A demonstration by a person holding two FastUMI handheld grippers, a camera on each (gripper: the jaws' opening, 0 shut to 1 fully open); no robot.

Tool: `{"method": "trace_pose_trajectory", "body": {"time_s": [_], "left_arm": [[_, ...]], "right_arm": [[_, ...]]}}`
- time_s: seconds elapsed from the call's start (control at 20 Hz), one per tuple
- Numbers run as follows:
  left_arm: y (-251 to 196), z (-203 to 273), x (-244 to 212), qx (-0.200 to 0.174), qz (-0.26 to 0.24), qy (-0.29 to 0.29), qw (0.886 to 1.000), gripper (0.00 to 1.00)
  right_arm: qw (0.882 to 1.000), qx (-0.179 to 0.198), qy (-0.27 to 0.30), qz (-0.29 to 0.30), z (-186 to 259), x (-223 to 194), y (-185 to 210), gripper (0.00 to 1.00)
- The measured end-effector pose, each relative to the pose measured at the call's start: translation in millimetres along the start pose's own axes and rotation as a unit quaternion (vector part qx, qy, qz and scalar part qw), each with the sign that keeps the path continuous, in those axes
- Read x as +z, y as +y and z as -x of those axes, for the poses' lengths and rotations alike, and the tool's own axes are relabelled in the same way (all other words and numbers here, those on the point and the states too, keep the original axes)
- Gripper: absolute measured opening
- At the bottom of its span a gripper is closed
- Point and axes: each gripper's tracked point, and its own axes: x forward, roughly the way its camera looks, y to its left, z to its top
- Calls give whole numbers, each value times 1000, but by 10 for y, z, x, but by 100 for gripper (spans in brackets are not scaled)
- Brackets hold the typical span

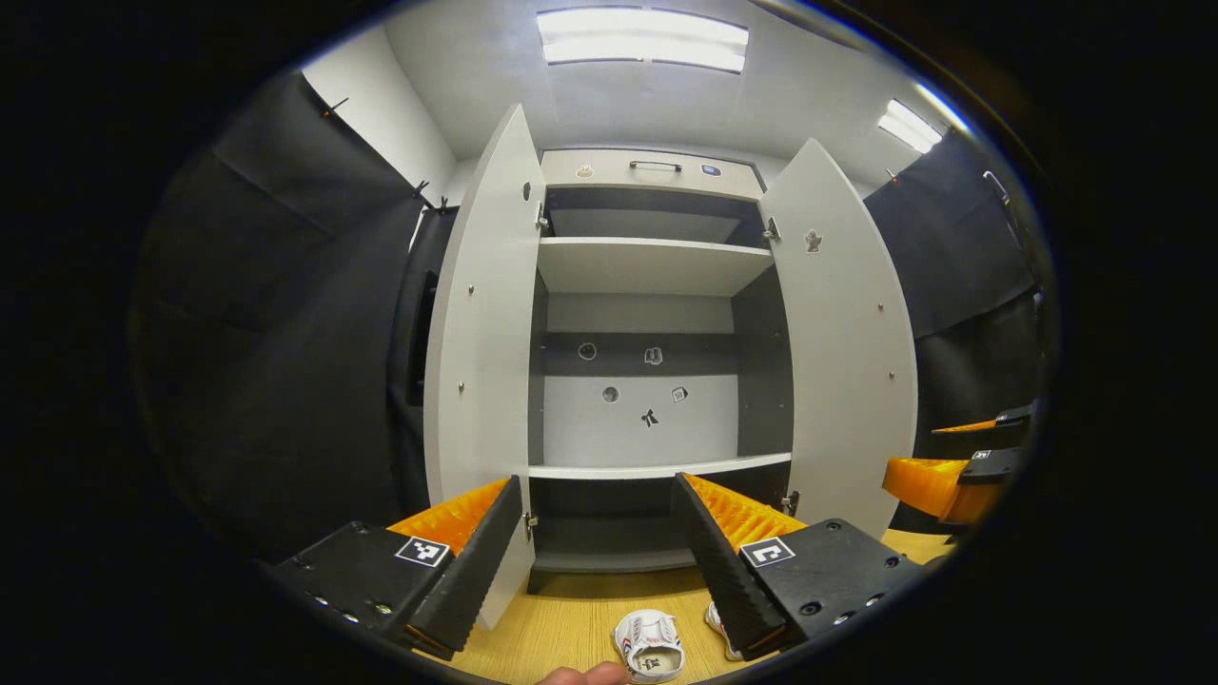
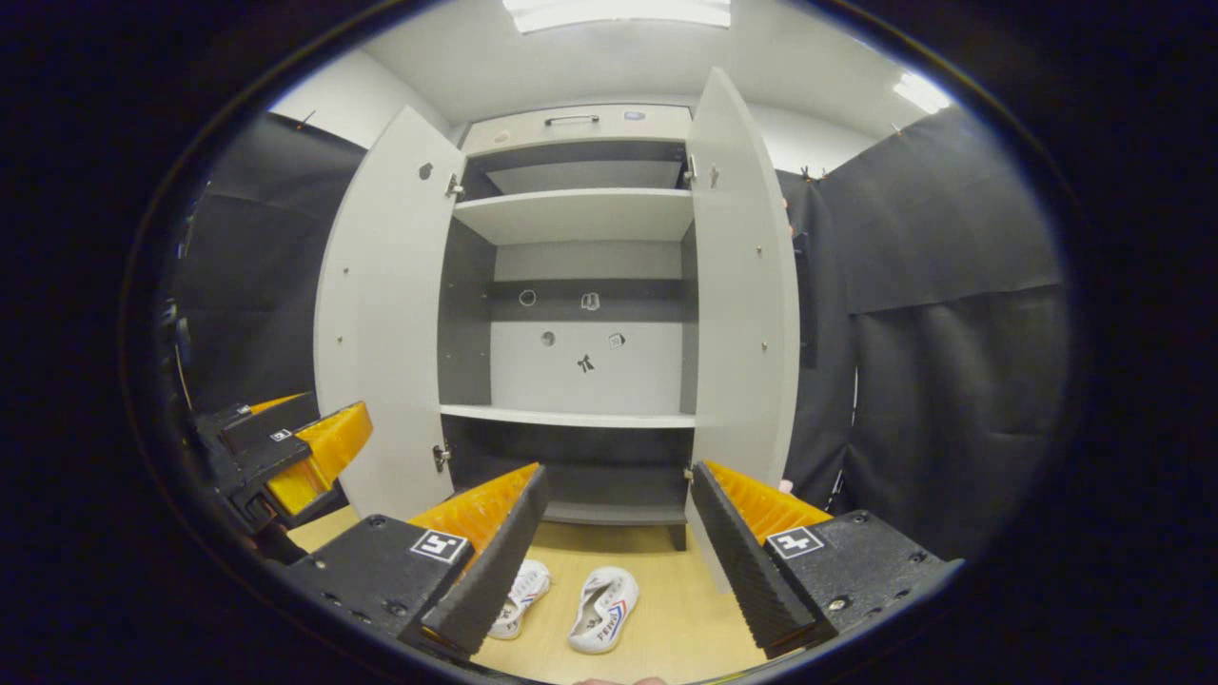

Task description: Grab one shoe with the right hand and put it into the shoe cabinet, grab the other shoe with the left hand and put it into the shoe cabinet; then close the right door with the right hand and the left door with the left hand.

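Observation:
Two white shoes with red and blue stripes lie side by side on the wooden floor in front of the open shoe cabinet [image 1: 657, 314]. In the left gripper view one shoe [image 1: 650, 645] shows whole and the other shoe [image 1: 720, 628] is half hidden behind a finger. My left gripper [image 1: 595, 552] hangs open above them, empty. In the right gripper view both shoes show, the right shoe [image 2: 603, 609] and the left shoe [image 2: 519, 585], below my open, empty right gripper [image 2: 618, 547]. The cabinet [image 2: 580, 285] has both doors swung wide, left door [image 2: 381, 314] and right door [image 2: 742, 285].
Bare shelves [image 1: 657, 262] fill the cabinet, with small stickers on the back panel. The right gripper [image 1: 952, 476] shows at the right edge of the left gripper view. The left gripper [image 2: 285, 457] shows at the left of the right gripper view. A fingertip [image 1: 585, 675] peeks in at the bottom.

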Motion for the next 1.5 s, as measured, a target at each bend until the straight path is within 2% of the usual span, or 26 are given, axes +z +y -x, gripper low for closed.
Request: {"method": "trace_pose_trajectory", "body": {"time_s": [0.35,0.7,1.0,1.1,1.15,1.2,1.25,1.3,1.35,1.4,1.45,1.5], "left_arm": [[71,4,-47,7,-7,9,1000,95],[171,29,-112,8,6,19,1000,95],[338,20,-256,24,-1,39,999,95],[387,1,-317,27,-1,47,999,95],[414,-8,-337,29,-1,50,998,95],[434,-16,-354,30,-1,53,998,95],[453,-24,-368,32,-2,55,998,95],[476,-32,-382,35,-3,57,998,95],[509,-41,-409,37,-5,59,998,95],[527,-49,-432,39,-4,63,997,95],[544,-53,-455,41,-4,66,997,95],[567,-59,-476,42,-4,68,997,95]], "right_arm": [[1000,13,25,-1,-135,-281,150,99],[994,50,98,15,-450,-1073,422,99],[979,77,190,-18,-618,-1898,620,90],[971,71,225,-26,-676,-2206,586,84],[968,67,241,-29,-707,-2348,576,76],[964,64,257,-33,-723,-2489,570,80],[960,60,270,-35,-773,-2614,556,71],[956,58,284,-35,-802,-2736,535,75],[953,55,294,-36,-831,-2843,515,74],[950,52,306,-38,-859,-2938,500,66],[947,51,315,-42,-880,-3018,498,71],[945,48,320,-44,-923,-3083,486,70]]}}
